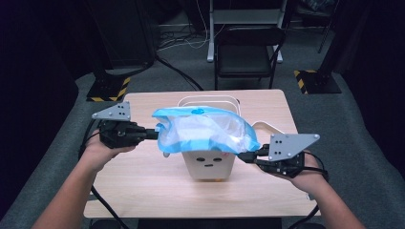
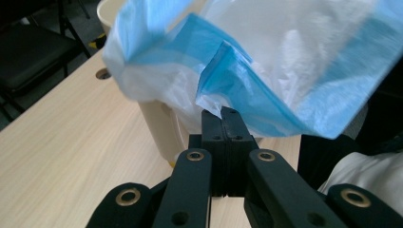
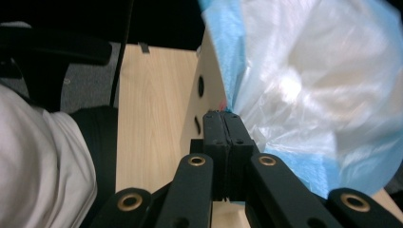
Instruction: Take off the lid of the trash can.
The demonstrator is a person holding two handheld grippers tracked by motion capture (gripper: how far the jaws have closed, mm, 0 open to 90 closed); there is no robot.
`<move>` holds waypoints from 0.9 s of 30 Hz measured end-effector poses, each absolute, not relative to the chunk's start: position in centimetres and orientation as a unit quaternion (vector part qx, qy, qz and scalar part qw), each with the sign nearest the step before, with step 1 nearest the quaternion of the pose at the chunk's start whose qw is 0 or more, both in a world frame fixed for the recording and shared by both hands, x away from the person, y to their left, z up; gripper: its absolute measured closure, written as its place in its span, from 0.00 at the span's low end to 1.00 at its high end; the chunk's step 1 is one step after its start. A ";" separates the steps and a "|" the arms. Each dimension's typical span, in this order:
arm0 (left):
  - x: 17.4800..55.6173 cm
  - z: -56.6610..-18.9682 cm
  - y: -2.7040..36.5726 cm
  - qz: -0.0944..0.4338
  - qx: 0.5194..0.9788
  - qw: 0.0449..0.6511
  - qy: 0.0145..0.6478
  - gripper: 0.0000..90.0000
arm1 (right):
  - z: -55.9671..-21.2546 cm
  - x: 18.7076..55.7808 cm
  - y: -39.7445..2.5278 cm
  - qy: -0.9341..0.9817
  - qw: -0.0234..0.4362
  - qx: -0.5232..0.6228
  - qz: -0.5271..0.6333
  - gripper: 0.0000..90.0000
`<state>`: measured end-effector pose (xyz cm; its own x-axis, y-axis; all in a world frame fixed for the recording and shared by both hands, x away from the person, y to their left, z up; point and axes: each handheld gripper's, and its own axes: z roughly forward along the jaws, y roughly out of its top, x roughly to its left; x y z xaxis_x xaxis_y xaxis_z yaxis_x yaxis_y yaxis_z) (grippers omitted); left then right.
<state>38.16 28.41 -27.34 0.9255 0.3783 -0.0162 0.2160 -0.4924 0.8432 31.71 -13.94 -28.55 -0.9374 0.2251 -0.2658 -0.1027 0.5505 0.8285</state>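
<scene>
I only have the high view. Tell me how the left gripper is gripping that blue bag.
Observer: In the left gripper view the left gripper has its jaws pressed together on the blue edge of the bag.
Operator: Now report the right side.
Observer: In the right gripper view the right gripper is likewise shut, pinching the bag's rim beside the bin's wall.
Operator: Describe that wall.
Observer: It carries dark face marks, an eye and a mouth, just left of the jaws.

A thin blue-and-clear plastic bag point(image 1: 205, 129) is hanging stretched, mouth spread, over the top of a small cream bin point(image 1: 210, 164) that is standing upright mid-table.
</scene>
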 end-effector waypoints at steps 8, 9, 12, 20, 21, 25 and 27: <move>39.1 -29.7 29.6 0.069 0.853 0.479 0.194 0.99 | -30.9 32.6 -14.5 0.874 0.169 0.067 0.451 1.00; 39.3 -29.9 29.6 0.069 0.851 0.481 0.198 0.99 | -31.1 32.8 -14.5 0.874 0.168 0.069 0.451 1.00; 39.9 -30.5 29.6 0.077 0.850 0.477 0.209 0.99 | -31.8 33.0 -14.3 0.876 0.163 0.073 0.449 1.00; 40.3 -30.9 29.5 0.077 0.846 0.480 0.217 0.99 | -32.3 33.5 -14.6 0.871 0.129 0.081 0.467 0.94; 40.2 -30.8 29.6 0.077 0.846 0.480 0.218 0.98 | -31.9 33.5 -15.3 0.862 0.114 0.089 0.485 0.84; 39.9 -30.5 30.0 0.080 0.846 0.479 0.220 0.96 | -30.5 33.2 -16.8 0.845 0.101 0.104 0.515 0.73; 39.8 -30.3 30.3 0.081 0.847 0.477 0.221 0.96 | -29.5 32.9 -17.8 0.836 0.113 0.108 0.526 0.71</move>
